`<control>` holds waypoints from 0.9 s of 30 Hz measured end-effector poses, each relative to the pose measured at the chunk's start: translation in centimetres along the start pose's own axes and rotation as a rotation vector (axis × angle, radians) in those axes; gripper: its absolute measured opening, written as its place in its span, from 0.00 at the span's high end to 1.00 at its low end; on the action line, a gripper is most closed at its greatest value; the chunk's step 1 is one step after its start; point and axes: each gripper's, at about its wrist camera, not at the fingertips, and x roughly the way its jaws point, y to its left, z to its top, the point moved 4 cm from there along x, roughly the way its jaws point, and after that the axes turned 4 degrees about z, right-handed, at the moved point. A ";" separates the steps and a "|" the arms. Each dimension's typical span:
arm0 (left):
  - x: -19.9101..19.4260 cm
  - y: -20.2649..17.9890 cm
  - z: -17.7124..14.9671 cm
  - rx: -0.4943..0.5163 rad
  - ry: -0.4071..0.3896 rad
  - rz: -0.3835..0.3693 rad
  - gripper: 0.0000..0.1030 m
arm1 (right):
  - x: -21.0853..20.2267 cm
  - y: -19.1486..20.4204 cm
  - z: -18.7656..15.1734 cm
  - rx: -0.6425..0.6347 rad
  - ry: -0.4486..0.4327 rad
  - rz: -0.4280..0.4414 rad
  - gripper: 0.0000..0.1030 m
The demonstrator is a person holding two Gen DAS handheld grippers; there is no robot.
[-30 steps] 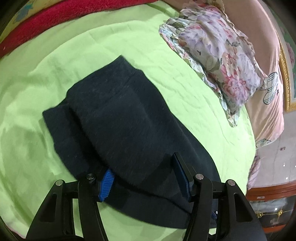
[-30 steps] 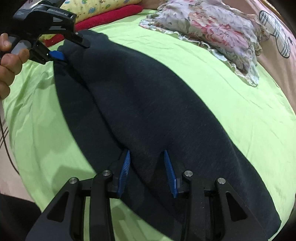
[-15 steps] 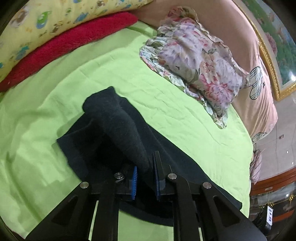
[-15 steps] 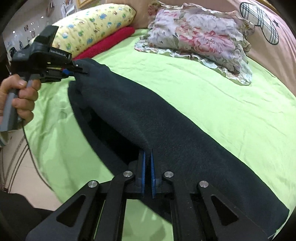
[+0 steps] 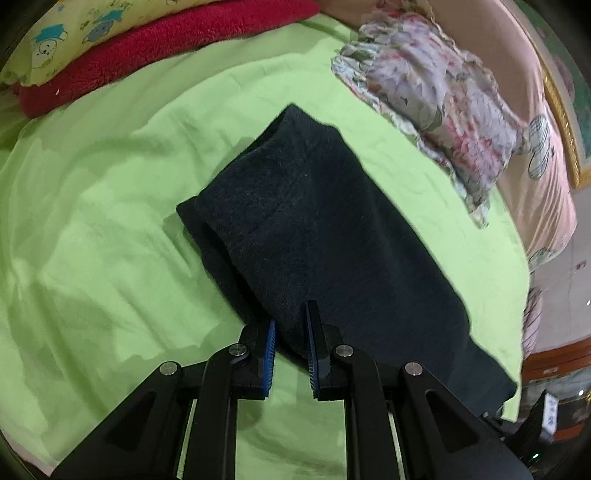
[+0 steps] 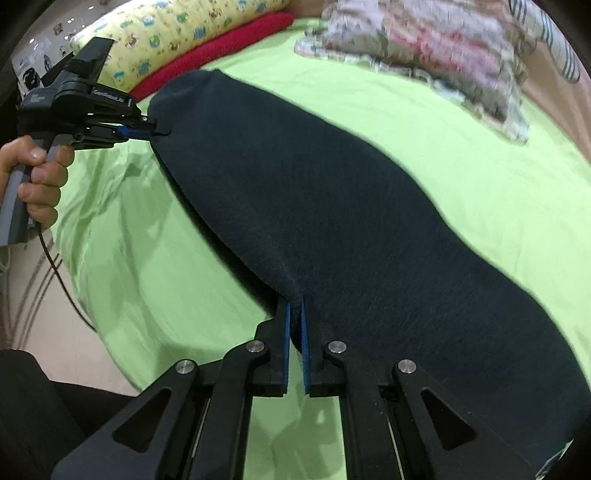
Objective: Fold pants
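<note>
Left wrist view: the dark navy fleece pants (image 5: 332,251) lie lengthwise across the light green bed sheet (image 5: 92,221), running from mid-bed toward the right edge. The left gripper (image 5: 290,332) has its blue-padded fingers (image 5: 269,343) clamped on a fold of the pants' near edge, with cloth bunched between the pads. A red fleece blanket (image 5: 147,48) and a yellow cartoon-print pillow (image 5: 92,22) sit along the far left edge; a floral ruffled pillow (image 5: 443,99) lies at the far right, apart from the pants.

Right wrist view: the right gripper (image 6: 294,314) has its fingers pressed together on a pinch of the pants' (image 6: 351,221) near edge, the cloth lifted off the sheet (image 6: 147,251) there. At the left, a person's hand (image 6: 37,181) holds the left gripper (image 6: 147,127), which is closed on the pants' far end. The far pillows are blurred.
</note>
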 end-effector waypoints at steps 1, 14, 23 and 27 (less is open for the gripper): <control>0.0 0.1 -0.2 0.000 0.002 0.003 0.86 | 0.1 0.0 -0.1 0.006 0.008 0.001 0.91; -2.0 1.4 1.0 -0.094 -0.016 -0.020 0.56 | -2.4 -0.6 1.6 0.118 -0.075 0.046 0.77; -2.0 1.2 1.8 -0.115 -0.019 0.001 0.46 | -3.7 -4.0 4.7 0.256 -0.150 0.070 0.77; -2.1 1.6 2.0 -0.130 -0.024 0.019 0.40 | -3.6 -6.3 6.0 0.353 -0.178 0.115 0.55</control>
